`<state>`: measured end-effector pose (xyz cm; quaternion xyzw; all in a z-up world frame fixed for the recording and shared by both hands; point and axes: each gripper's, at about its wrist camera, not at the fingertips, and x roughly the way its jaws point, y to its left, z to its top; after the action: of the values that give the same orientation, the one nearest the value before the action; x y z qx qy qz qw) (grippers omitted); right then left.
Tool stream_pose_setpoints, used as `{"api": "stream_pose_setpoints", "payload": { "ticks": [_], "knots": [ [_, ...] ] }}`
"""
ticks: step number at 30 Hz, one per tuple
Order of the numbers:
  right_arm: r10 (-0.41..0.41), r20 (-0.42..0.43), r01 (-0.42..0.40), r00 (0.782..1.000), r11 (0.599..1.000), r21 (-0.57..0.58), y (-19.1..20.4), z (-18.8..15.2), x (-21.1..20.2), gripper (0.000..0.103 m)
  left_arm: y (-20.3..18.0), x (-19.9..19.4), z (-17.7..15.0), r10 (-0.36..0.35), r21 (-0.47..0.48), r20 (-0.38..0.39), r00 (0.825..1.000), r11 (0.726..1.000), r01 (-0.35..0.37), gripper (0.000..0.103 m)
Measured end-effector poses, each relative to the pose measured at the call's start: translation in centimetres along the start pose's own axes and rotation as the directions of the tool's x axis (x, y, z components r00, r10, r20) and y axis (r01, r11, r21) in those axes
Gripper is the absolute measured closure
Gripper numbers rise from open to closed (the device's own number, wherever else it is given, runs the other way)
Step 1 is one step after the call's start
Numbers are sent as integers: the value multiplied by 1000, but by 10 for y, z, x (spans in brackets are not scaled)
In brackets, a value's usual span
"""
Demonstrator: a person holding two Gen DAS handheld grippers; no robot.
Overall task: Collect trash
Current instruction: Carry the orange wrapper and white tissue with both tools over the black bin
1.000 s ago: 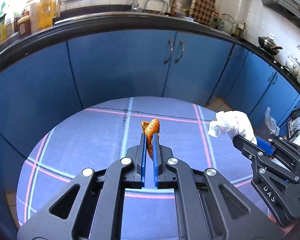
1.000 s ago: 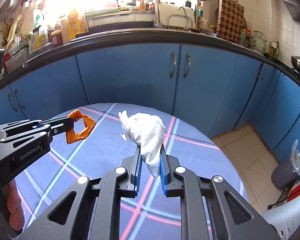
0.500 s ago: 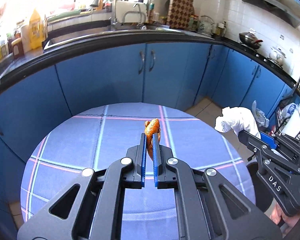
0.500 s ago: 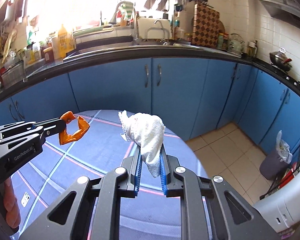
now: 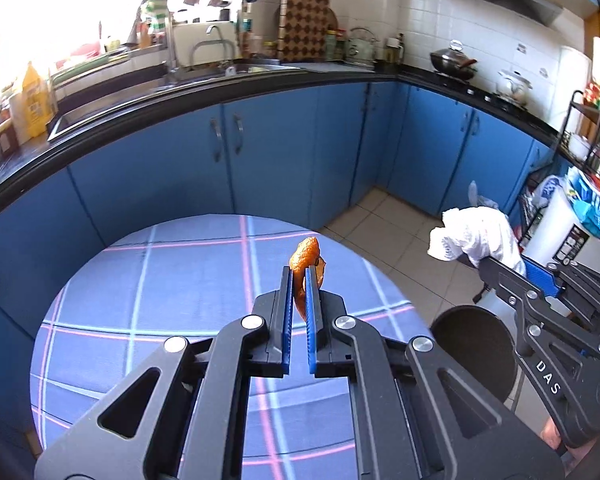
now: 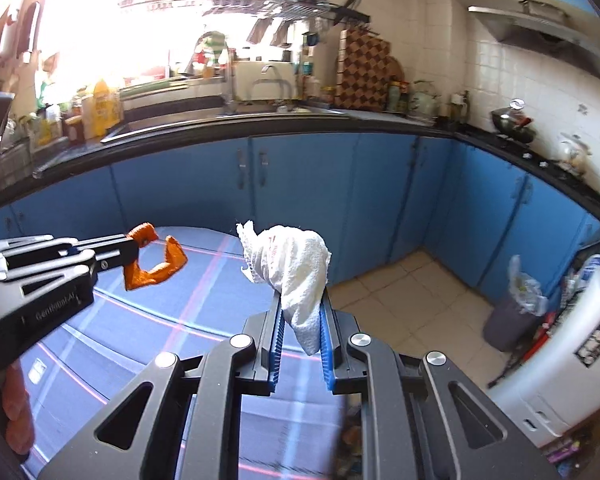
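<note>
My left gripper (image 5: 299, 276) is shut on a curled orange peel (image 5: 306, 258), held above the round blue checked table (image 5: 148, 280). The peel also shows in the right wrist view (image 6: 156, 266), at the tip of the left gripper (image 6: 134, 250). My right gripper (image 6: 301, 300) is shut on a crumpled white paper towel (image 6: 292, 260), held over the table's right edge. In the left wrist view the towel (image 5: 472, 236) and the right gripper (image 5: 486, 262) are at the right, above a black stool.
A grey trash bin with a plastic liner (image 6: 514, 312) stands on the tiled floor at the right by the blue cabinets (image 6: 300, 184). A black round stool (image 5: 474, 350) stands beside the table. A white appliance (image 6: 560, 368) and a rack stand at the far right.
Both grippers have swung to the right with their loads. The view now takes in the floor, the stool and the trash bin. The grips have not changed.
</note>
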<state>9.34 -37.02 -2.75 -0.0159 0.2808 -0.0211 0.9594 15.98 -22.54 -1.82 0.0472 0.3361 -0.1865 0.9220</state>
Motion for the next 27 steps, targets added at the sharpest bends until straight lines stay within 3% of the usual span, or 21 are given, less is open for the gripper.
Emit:
{"api": "stream_pose_setpoints", "payload": {
  "ticks": [17, 27],
  "knots": [
    [-167, -59, 173, 984, 979, 109, -93, -57, -28, 87, -104, 24, -4, -48, 89, -40, 998, 995, 51, 97],
    [-212, -110, 229, 971, 958, 172, -129, -80, -26, 87, -145, 44, -10, -57, 127, -64, 996, 990, 65, 97]
  ]
}}
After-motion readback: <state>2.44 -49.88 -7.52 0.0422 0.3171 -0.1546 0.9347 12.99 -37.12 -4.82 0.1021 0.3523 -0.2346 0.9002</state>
